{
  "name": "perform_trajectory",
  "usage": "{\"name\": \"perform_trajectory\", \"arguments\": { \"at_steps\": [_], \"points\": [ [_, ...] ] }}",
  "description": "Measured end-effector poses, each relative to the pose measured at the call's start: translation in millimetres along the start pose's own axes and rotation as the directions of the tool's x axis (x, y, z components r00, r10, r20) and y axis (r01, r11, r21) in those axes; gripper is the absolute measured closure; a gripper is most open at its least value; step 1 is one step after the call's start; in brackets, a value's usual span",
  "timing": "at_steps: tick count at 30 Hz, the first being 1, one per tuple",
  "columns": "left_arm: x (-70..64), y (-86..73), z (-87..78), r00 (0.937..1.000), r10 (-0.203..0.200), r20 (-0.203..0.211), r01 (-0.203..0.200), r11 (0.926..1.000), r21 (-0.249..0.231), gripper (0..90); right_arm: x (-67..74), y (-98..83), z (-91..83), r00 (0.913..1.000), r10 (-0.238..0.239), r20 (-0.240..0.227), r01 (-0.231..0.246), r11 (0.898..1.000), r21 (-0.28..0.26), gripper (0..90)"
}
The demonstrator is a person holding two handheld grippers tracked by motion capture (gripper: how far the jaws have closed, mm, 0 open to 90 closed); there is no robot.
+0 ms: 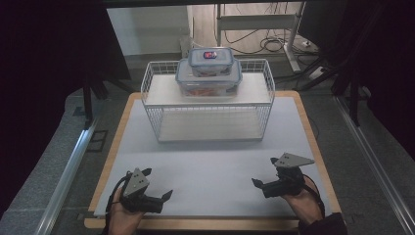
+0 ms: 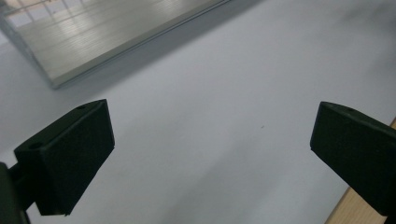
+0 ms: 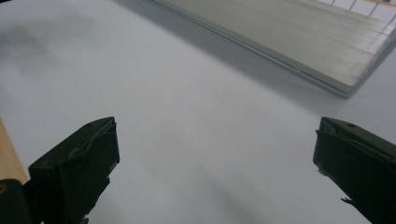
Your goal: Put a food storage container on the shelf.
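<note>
Nearest the high view's camera, at the bottom of the frame, the person's two hands rest on the near edge of the pale grey mat (image 1: pixel 210 171) that covers the wooden table (image 1: pixel 313 132): the left gripper (image 1: pixel 159 183) at lower left and the right gripper (image 1: pixel 264 172) at lower right, both black with grey three-cornered plates on top. Each stands with its jaws spread wide and nothing between them; the left gripper view (image 2: pixel 210 135) and the right gripper view (image 3: pixel 215 144) both look out over bare mat. Well apart from them, in the upper middle of the high view, stands a white wire two-level rack (image 1: pixel 208 105). On its upper shelf sits a large clear plastic box with a blue-rimmed clip lid (image 1: pixel 208 83), and stacked on that lid is a smaller clear box of the same kind (image 1: pixel 211 61), with a red and blue label on top. The work in hand looks like a reach toward these boxes, not yet begun. To do it well, the grippers should probably rise above the rack's wire rim before moving forward, take the smaller box first, and close squarely on its opposite sides so the box below is not dragged along.
</note>
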State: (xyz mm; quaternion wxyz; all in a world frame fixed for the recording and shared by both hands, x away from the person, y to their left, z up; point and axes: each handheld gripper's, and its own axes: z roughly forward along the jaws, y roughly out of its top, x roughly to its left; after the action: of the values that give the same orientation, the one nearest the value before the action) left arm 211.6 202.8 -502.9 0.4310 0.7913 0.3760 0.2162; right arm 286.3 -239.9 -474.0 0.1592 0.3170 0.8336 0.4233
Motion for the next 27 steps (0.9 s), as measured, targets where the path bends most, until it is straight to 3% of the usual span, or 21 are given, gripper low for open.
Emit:
{"name": "perform_trajectory", "arguments": {
  "at_steps": [12,27],
  "points": [
    [13.3,-17.7,-11.3,0.9960,-0.042,-0.079,0.045,0.9983,0.036,0.0,-5.4,-19.2,-3.3,0.9992,0.009,0.039,-0.011,0.999,0.041,0.1],
    [19.5,-26.7,-9.2,0.9940,-0.071,-0.083,0.077,0.9944,0.072,0.0,-12.4,-42.5,-7.2,0.9969,0.048,0.062,-0.054,0.994,0.097,0.0]
  ]
}}
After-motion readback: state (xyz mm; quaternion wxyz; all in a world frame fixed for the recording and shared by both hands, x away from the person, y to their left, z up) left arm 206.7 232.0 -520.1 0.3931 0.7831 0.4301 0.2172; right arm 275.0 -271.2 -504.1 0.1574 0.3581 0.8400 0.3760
